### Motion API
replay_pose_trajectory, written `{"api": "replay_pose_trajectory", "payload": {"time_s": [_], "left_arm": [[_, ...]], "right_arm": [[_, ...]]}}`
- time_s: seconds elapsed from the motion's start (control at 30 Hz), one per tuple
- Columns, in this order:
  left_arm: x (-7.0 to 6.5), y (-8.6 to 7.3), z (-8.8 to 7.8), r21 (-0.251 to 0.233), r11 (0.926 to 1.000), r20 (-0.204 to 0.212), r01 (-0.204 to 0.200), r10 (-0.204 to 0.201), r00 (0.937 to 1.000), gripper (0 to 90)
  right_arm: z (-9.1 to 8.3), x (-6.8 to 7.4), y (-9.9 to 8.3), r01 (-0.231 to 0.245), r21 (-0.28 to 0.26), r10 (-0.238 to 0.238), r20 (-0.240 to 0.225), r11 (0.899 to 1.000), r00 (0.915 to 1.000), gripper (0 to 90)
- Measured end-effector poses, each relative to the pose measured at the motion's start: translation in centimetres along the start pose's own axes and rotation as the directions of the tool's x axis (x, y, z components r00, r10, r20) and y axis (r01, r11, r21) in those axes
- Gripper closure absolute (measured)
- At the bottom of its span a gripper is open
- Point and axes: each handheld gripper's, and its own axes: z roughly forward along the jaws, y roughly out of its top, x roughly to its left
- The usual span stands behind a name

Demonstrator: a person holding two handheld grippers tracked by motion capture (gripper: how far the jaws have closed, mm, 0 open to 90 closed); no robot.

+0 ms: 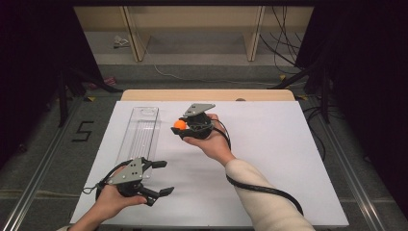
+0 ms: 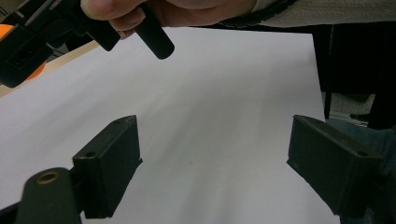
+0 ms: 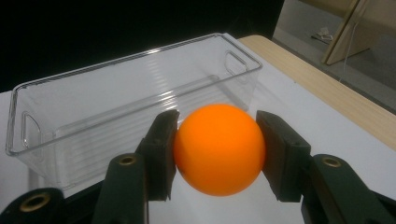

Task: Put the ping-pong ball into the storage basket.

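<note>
The orange ball (image 3: 218, 148) looks light, hard and smooth — likely to squirt out unless pinched across its widest part, as the right tool (image 3: 218, 154) grips it now. It is plain, matte, unmarked, held above the surface (image 1: 269, 144) mid-way along, beside the clear bin (image 3: 116, 107). The left tool (image 1: 162, 177) is released — empty, near the front-left corner.
</note>
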Motion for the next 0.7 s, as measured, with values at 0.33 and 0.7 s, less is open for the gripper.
{"api": "replay_pose_trajectory", "payload": {"time_s": [0.33, 0.7], "left_arm": [[0.00, 0.00, 0.02, 0.001, 1.0000, 0.001, 0.000, 0.000, 1.0000, 16.5], [-0.02, -0.01, 0.04, 0.002, 1.0000, 0.004, -0.001, 0.001, 1.0000, 16.5]], "right_arm": [[0.38, 0.17, 0.38, 0.007, 0.003, -0.007, -0.005, 1.000, 1.0000, 51.4], [0.89, 0.41, 0.89, 0.013, 0.004, -0.013, -0.016, 1.000, 0.9998, 51.4]]}}
